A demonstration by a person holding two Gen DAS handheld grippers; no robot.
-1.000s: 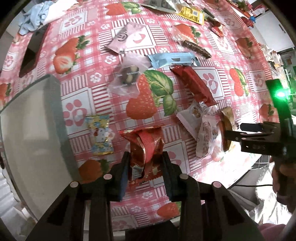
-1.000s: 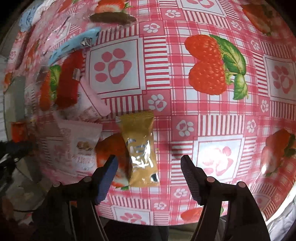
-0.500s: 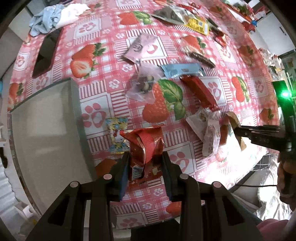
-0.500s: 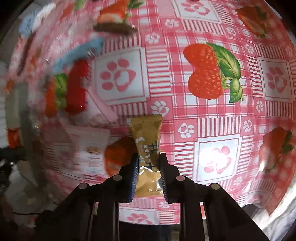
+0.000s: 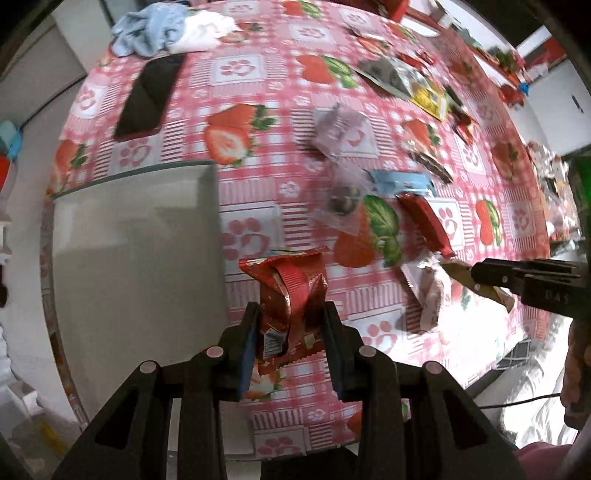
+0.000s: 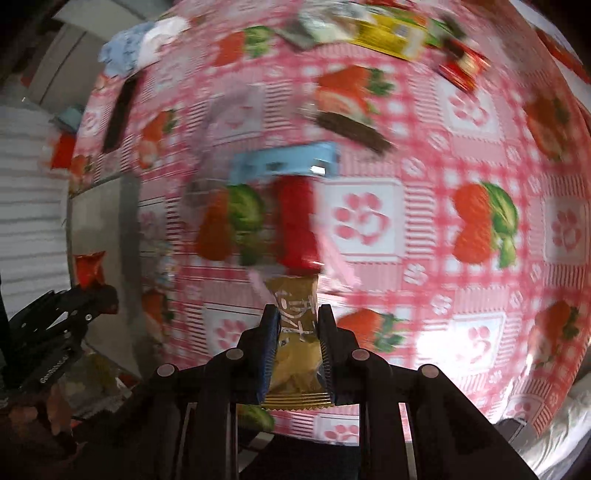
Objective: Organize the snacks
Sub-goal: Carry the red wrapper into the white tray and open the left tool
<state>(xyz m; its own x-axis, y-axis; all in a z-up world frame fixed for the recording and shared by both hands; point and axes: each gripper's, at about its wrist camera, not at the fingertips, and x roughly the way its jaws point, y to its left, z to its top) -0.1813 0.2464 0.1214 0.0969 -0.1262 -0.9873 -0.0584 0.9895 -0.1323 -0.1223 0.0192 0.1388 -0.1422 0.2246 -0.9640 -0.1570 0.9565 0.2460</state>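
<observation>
My left gripper (image 5: pixel 290 317) is shut on a red foil snack packet (image 5: pixel 291 291) and holds it above the table, just right of a grey tray (image 5: pixel 136 266). My right gripper (image 6: pixel 297 321) is shut on a gold snack packet (image 6: pixel 297 332), lifted off the table; it also shows at the right of the left wrist view (image 5: pixel 480 284). Loose on the strawberry tablecloth lie a long red bar (image 5: pixel 424 225), a light blue packet (image 5: pixel 400 181), a clear bag of chocolates (image 5: pixel 345 199), a pink-grey pouch (image 5: pixel 340 129) and white packets (image 5: pixel 428 299).
A black phone (image 5: pixel 147 99) and a blue and white cloth (image 5: pixel 166 29) lie at the far left. A grey pouch (image 5: pixel 388 74), a yellow packet (image 5: pixel 430 99) and a dark bar (image 5: pixel 432 166) lie further back. The table's edge is close in front of both grippers.
My right gripper shut on the gold packet and lifted it off the table. My left gripper rose and drew back with the red packet, nearer the tray.
</observation>
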